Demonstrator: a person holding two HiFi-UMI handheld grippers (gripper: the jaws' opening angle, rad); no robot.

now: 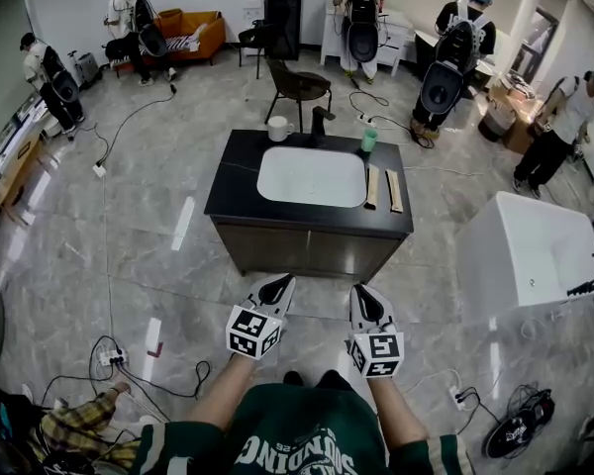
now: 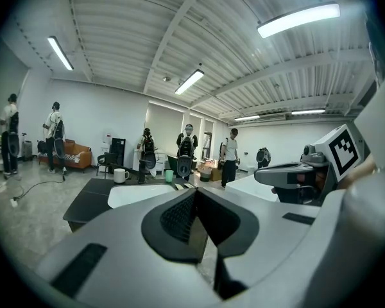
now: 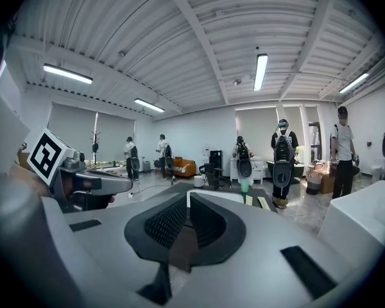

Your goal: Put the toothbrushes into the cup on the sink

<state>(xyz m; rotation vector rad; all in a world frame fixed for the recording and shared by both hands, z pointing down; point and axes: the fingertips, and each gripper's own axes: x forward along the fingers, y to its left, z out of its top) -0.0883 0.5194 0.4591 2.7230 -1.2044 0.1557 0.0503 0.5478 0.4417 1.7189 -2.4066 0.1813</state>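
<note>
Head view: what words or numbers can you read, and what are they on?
The green shirt: white letters, upside down and cut off, too unclear to read.
The cubes on the left gripper and right gripper: black-and-white squares, no words.
The packets beside the basin: too small to read.

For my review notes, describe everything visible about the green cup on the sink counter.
The green cup is a small, pale mint tumbler with no handle, plastic by its look. It stands upright on the dark countertop, at the far right corner of the white basin and right of the black tap. Only the counter touches it. Its contents are too small to make out.
</note>
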